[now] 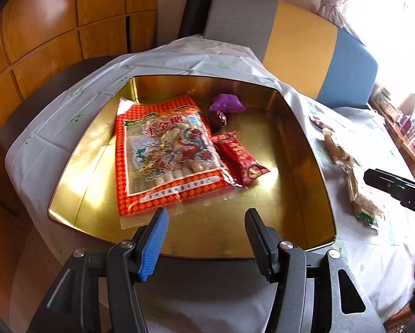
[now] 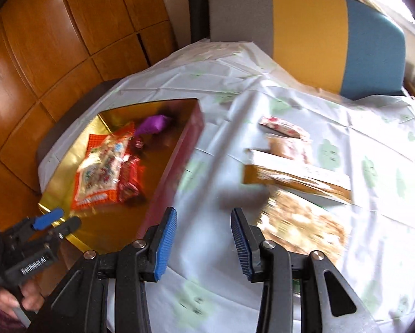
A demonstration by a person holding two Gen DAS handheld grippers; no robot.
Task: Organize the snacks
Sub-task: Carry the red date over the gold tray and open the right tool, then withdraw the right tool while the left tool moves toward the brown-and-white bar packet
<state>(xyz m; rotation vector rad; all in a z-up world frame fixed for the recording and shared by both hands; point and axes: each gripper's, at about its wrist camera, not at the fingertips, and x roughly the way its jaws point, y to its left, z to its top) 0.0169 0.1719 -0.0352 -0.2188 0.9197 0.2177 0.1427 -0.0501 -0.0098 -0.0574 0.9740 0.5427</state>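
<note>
Looking along the left gripper (image 1: 206, 238) in the left wrist view, its jaws stand fairly wide with nothing between them, just above the near rim of the gold tin (image 1: 304, 149). Inside the tin lie a large orange snack bag (image 1: 165, 149) printed with big Chinese characters, a red wrapped bar (image 1: 242, 158) touching the bag's right edge, and behind them a purple packet (image 1: 227, 105) and a small dark red sweet (image 1: 218, 118). Right of the tin, on the white tablecloth (image 1: 68, 127), loose snack packets (image 1: 346, 166) wait, and the right gripper enters there. In the right wrist view the right gripper (image 2: 204, 236) hangs over the cloth just right of the tin, jaws moderately apart and empty, with a gold flat box (image 2: 298, 180), a speckled snack bag (image 2: 301, 222) and a red-and-white packet (image 2: 282, 129) further right (motion blur smears them). The left gripper's body reads "GenRobot.AI". My worry is the speckled bag: it is flat and slippery-looking, so a pinch at its edge might slide off, or it could snag the tin's wall. The other packets' small print is illegible.
</note>
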